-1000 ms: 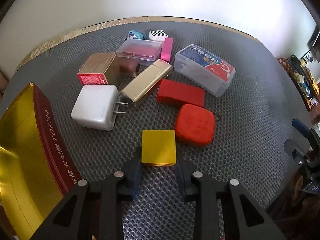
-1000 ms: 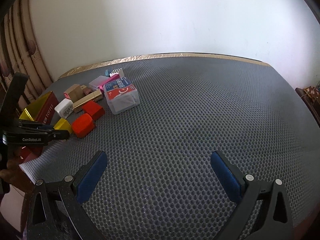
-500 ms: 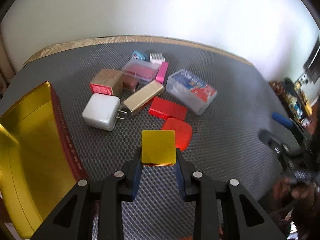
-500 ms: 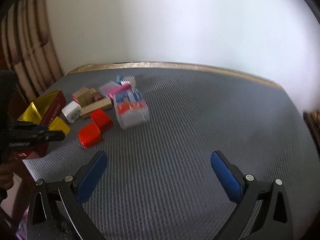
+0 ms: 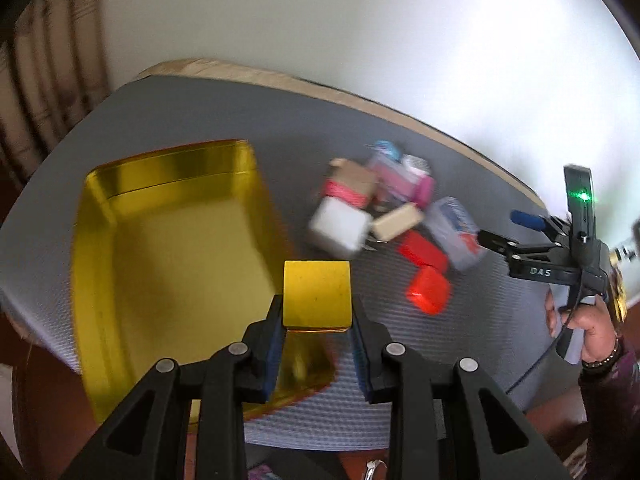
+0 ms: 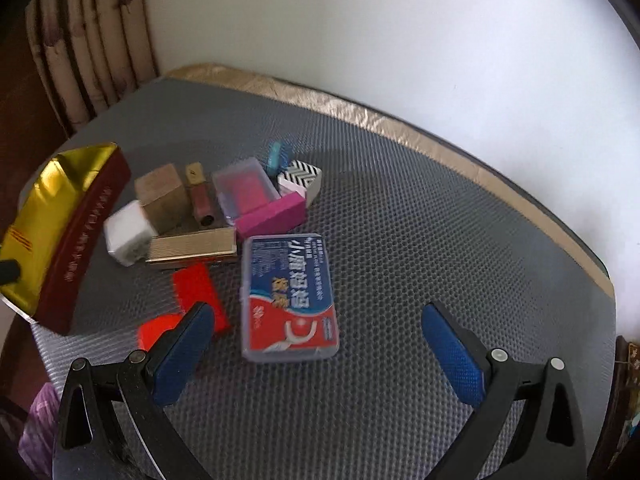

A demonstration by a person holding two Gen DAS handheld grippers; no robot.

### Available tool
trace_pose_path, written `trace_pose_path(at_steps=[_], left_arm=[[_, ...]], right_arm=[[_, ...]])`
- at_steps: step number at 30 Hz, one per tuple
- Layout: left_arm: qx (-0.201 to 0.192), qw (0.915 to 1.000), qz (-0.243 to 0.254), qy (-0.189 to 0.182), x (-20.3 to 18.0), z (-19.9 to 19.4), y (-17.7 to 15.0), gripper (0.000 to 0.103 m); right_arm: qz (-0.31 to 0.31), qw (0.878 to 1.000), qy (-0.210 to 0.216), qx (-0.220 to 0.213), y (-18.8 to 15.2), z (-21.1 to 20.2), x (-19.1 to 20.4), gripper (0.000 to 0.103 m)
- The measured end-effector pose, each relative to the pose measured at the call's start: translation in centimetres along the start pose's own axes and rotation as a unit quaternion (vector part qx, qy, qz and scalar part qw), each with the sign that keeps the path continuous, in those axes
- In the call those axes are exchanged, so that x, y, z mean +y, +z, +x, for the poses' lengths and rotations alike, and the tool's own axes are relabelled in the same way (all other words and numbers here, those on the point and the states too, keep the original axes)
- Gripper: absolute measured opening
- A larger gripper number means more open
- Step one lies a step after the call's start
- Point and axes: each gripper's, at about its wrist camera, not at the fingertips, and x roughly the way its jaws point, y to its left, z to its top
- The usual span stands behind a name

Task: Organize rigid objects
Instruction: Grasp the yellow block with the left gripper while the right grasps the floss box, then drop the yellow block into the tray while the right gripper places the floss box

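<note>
left gripper (image 5: 317,322) clamps a flat yellow square block (image 5: 317,294) between its blue pads; block sits above the near right edge of the gold tray (image 5: 160,272). block face plain, matte, underside catching a gold glint. the visible part of the tray interior holds nothing; its near end is cut off behind the gripper. in the right wrist view the tray's outer wall is dark red with gold lettering, unreadable.

right gripper (image 6: 316,344) jaws wide apart, nothing between them, poised over the grey honeycomb mat (image 6: 420,240). just ahead: clear floss-pick box (image 6: 290,298) with red-blue label, lying flat. left of it a red block (image 6: 200,292) and an orange-red rounded piece (image 6: 156,330), partly hidden by the left pad. farther: brass-coloured bar (image 6: 192,246), white charger cube (image 6: 128,234), kraft box (image 6: 162,196), magenta bar (image 6: 272,212), clear case with pink contents (image 6: 244,188), zigzag-patterned box (image 6: 300,174). left view of this cluster is motion-blurred.
</note>
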Motion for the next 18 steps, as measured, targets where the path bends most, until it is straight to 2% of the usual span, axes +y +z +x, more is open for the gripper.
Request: trace_pose_path(at_steps=[3,10,12,13,14,16,18], left_arm=[[0.003,0.9996,-0.017,0.022,1.8,0.4,-0.1,0.030],[0.031,0.9979,-0.043,0.036,4.2,2.6,-0.3,0.030],[0.038,0.9970,-0.054,0.041,4.6,3.1,-0.3,0.030],[0.042,0.9966,-0.058,0.041,4.8,3.5,-0.2,0.030],[0.044,0.9962,-0.063,0.042,5.0,3.7,-0.2,0.030],[0.046,0.9948,-0.074,0.053,5.6,4.0,0.0,0.032],[0.045,0.9940,-0.084,0.053,6.0,4.1,0.1,0.036]], right_arm=[[0.003,1.000,0.010,0.017,0.6,1.8,-0.3,0.102],[0.006,0.998,0.025,0.063,1.5,4.9,-0.5,0.100],[0.010,0.997,0.028,0.073,1.6,5.6,-0.6,0.088],[0.016,0.996,0.032,0.080,1.5,5.9,-0.8,0.069],[0.021,0.995,0.034,0.090,1.5,6.3,-0.9,0.059],[0.027,0.994,0.035,0.104,1.1,7.0,-1.3,0.058],[0.027,0.994,0.037,0.100,1.1,7.2,-1.4,0.058]])
